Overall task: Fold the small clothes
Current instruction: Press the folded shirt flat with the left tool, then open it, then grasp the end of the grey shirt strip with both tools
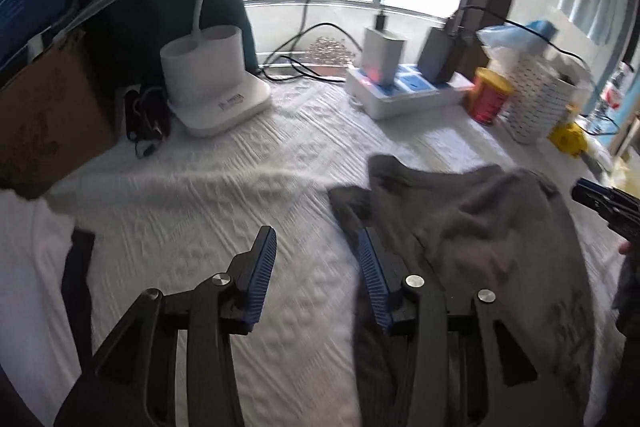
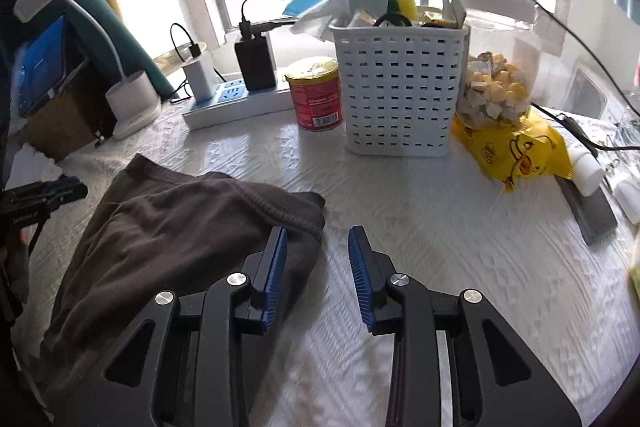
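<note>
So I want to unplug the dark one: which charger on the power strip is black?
The black charger nearer the red can. The white charger stands on the lamp side of the strip.

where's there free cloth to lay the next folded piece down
Bare white tablecloth lies left of the grey garment, in front of the desk lamp base. A second free patch lies right of the garment, in front of the white basket and left of the yellow snack bag. The back edge is crowded: power strip, red can, chargers and cables.
</note>
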The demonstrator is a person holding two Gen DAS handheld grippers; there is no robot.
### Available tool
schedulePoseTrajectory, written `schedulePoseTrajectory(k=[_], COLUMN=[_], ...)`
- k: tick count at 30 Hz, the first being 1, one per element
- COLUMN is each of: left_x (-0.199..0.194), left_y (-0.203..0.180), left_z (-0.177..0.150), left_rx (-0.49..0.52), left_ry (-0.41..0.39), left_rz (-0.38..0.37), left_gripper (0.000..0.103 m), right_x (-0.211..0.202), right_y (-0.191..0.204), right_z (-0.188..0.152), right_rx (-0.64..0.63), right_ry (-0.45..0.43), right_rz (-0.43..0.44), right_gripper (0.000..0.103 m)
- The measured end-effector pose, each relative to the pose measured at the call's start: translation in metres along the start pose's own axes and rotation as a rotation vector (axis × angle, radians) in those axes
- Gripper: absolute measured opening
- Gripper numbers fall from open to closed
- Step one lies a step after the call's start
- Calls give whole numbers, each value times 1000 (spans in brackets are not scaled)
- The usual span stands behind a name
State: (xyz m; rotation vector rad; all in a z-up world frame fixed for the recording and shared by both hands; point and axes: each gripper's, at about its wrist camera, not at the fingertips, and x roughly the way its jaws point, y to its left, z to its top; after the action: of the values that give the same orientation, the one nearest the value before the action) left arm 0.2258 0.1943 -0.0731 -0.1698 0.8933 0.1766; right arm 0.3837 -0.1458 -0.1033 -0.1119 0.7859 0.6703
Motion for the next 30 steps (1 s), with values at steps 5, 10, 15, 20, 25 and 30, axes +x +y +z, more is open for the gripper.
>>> schedulePoseTrajectory(k=[5, 10, 15, 20, 25, 30], left_x=[-21, -44, -64, -78, -88, -93], left_y=[-13, -20, -28, -38, -45, -48], left_z=[-25, -53, -78, -100, -119, -142], left_rx=[16, 17, 18, 32, 29, 15], left_ry=[12, 14, 7, 3, 4, 25], left_rz=[-36, -62, -99, -127, -146, -163], left_gripper=[43, 43, 43, 43, 43, 43], right_x=[-27, -48, -67, -83, -92, -95], right_y=[8, 19, 33, 43, 57, 70], right_z=[-20, -43, -68, -88, -108, -130], right_rx=[8, 9, 9, 3, -11, -29], right_ry=[-10, -6, -3, 2, 8, 33], right_rz=[-2, -2, 3, 11, 25, 42], right_gripper=[34, 34, 34, 35, 35, 35])
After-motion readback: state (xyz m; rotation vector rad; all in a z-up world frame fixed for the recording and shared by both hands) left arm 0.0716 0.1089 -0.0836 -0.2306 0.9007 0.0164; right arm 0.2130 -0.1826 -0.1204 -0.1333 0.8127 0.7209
